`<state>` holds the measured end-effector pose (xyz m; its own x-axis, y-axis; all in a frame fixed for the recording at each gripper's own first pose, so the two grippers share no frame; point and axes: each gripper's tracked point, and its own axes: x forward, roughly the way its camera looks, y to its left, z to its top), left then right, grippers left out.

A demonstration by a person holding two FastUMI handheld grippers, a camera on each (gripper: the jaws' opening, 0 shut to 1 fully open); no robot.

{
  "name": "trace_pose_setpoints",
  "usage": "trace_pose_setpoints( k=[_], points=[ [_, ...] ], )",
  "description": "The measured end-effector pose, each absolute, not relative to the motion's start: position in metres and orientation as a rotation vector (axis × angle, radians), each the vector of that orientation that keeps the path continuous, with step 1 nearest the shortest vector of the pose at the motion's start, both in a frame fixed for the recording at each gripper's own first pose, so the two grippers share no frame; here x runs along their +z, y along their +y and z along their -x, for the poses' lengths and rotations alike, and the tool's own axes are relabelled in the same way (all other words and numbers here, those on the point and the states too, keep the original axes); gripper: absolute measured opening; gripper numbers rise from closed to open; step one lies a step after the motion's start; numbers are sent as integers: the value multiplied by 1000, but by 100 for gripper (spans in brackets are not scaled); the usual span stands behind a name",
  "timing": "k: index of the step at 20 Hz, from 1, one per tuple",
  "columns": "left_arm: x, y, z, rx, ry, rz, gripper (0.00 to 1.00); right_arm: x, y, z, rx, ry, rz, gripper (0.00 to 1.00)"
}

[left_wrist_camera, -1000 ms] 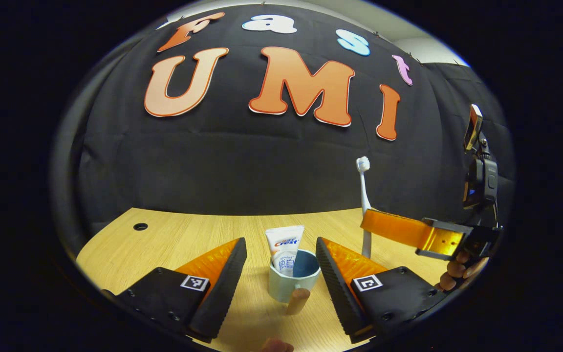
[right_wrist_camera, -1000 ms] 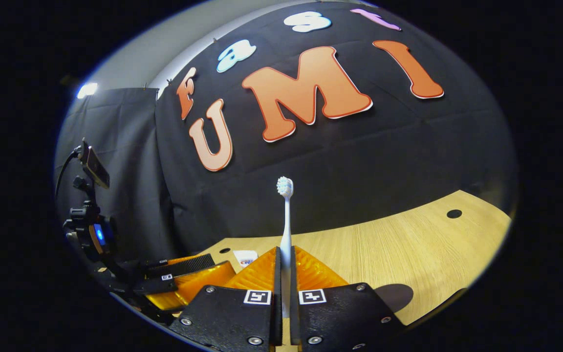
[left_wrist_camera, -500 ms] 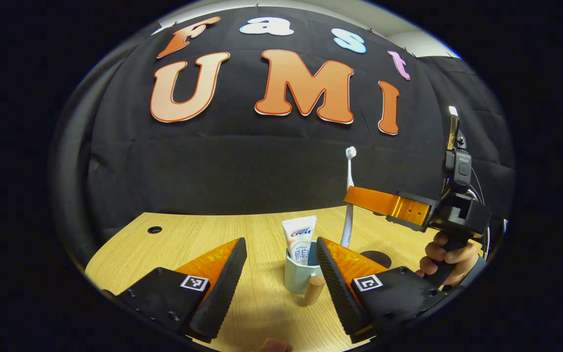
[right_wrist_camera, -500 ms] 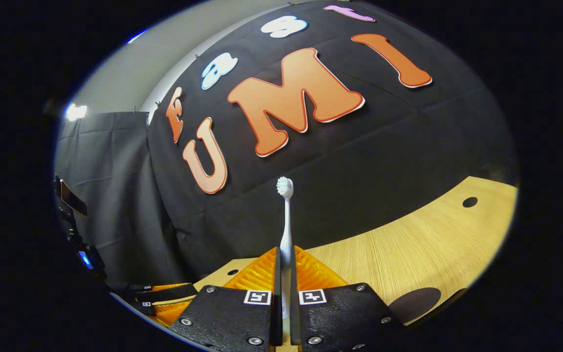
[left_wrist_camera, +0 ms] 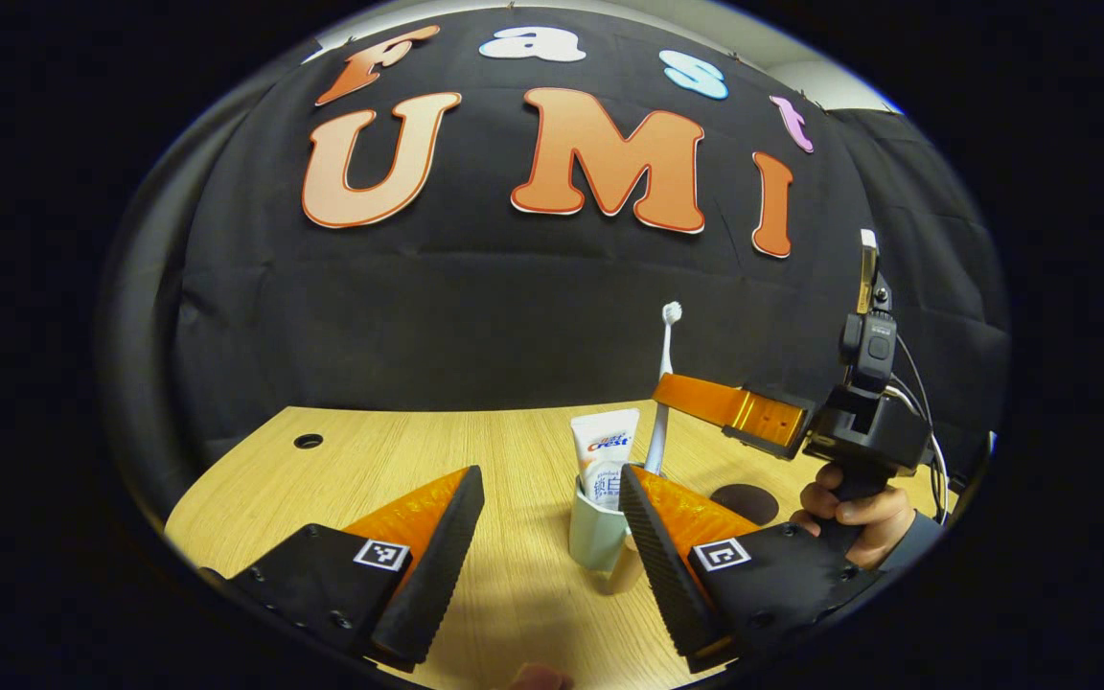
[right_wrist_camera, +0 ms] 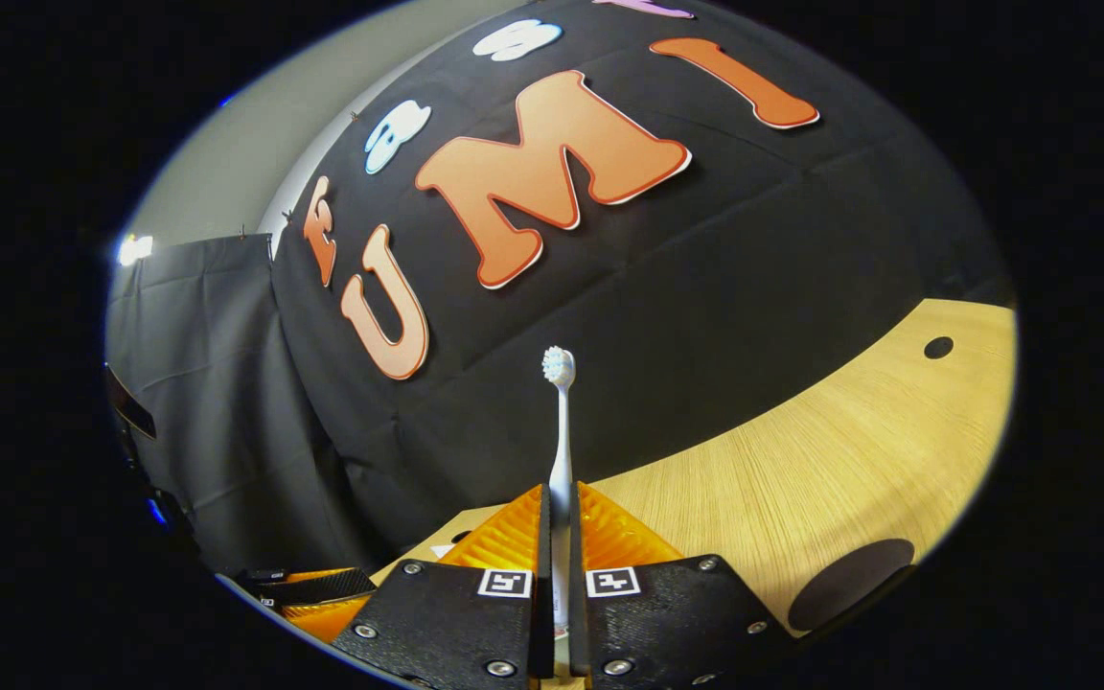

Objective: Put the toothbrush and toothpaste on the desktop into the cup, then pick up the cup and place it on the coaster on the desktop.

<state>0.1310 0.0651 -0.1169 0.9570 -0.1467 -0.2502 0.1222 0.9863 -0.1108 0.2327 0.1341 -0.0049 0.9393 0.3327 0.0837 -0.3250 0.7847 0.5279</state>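
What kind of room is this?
Probably a recording booth, not a bathroom: a black cloth wall hangs behind a wooden desk, and a hand holds a gripper with a toothbrush above a cup.

My left gripper view sits low over the desktop (left_wrist_camera: 341,470), facing the wall, cup (left_wrist_camera: 597,525) close ahead. My right gripper view tilts, looking up along the toothbrush (right_wrist_camera: 560,431). Both share desktop and toothbrush.

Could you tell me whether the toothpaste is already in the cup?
In. The toothpaste stands upright with its lower end inside the cup; its top sticks out above the rim.
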Motion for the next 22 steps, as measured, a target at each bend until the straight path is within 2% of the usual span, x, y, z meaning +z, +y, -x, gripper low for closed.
trace_pose_setpoints(
  k=[4,12,14,15,17,22],
  points=[
    [-123,58,-134,-143,291,95,92,-14,142,-225,369,49,-534,9],
    [-113,39,-142,-193,383,100,92,7,120,-196,376,14,-458,25],
    [-109,34,-143,-208,412,86,92,6,106,-186,366,21,-450,37],
    [-107,31,-144,-217,424,81,92,6,97,-179,360,19,-443,48],
    [-104,25,-145,-237,454,80,92,9,80,-168,341,6,-409,58],
    [-107,17,-151,-256,577,95,93,12,34,-136,285,-30,-289,75]
  ],
)
